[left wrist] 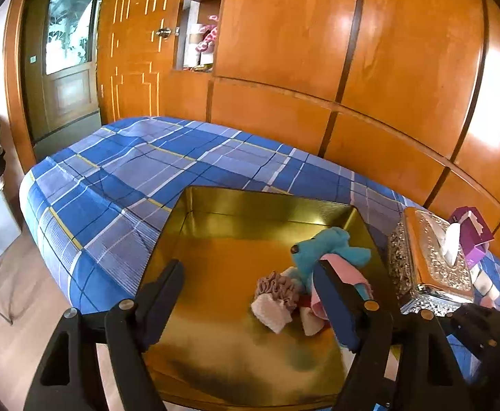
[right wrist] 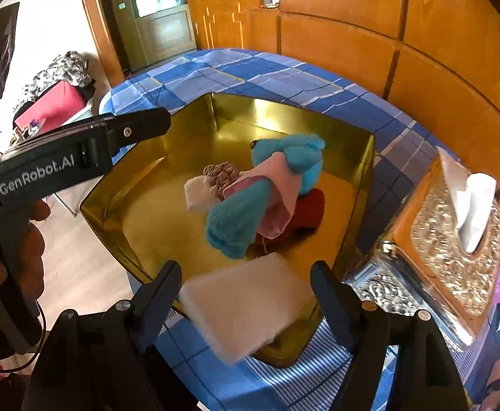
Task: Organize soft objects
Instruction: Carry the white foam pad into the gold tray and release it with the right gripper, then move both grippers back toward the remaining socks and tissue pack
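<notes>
A gold metal tray [left wrist: 236,202] [right wrist: 126,185] lies on the blue plaid bed. In it is a pile of soft things: a teal plush toy [left wrist: 321,246] [right wrist: 287,157], a pink cloth [right wrist: 277,185], a mauve scrunchie [left wrist: 277,287] [right wrist: 220,173], a white sponge piece [left wrist: 272,311] [right wrist: 198,193] and something red [right wrist: 309,209]. My left gripper [left wrist: 250,298] is open and empty over the tray, left of the pile. It also shows in the right wrist view [right wrist: 78,144]. My right gripper [right wrist: 246,294] has a white foam pad [right wrist: 246,301] between its wide-apart fingers, over the tray's near edge.
An ornate silver tissue box [left wrist: 428,260] [right wrist: 445,250] stands right of the tray, with a purple box [left wrist: 472,233] beyond it. Wooden wardrobe panels back the bed. A red case with clothes [right wrist: 54,102] stands on the floor to the left.
</notes>
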### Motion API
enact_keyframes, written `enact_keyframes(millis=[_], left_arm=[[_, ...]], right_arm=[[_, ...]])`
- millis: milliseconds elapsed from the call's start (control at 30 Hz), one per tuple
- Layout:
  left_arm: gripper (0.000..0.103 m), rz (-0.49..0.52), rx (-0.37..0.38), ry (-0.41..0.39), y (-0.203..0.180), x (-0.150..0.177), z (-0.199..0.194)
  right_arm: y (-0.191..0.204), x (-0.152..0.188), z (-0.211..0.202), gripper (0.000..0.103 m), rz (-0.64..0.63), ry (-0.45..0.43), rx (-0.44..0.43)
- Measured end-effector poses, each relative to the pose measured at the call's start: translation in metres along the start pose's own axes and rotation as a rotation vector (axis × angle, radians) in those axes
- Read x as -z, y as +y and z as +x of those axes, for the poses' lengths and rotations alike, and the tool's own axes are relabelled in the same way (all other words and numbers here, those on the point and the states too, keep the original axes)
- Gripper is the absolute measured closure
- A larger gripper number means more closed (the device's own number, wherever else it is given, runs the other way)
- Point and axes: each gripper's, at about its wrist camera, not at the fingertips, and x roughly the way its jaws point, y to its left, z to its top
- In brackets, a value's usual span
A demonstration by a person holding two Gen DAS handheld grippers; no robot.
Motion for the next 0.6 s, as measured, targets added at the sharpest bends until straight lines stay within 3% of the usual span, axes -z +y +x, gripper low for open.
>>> enact_keyframes(millis=[267, 600], left_arm=[[0.025, 0.053, 0.042, -0.025, -0.02, 0.002, -0.012], [0.025, 0.136, 0.126, -0.032, -0.053, 0.01, -0.026]], right_arm=[[-0.019, 0.013, -0.037, 0.024, 0.059, -0.082, 0.041], [-0.075, 0.042, -0.086, 0.024, 0.19, -0.153, 0.135]])
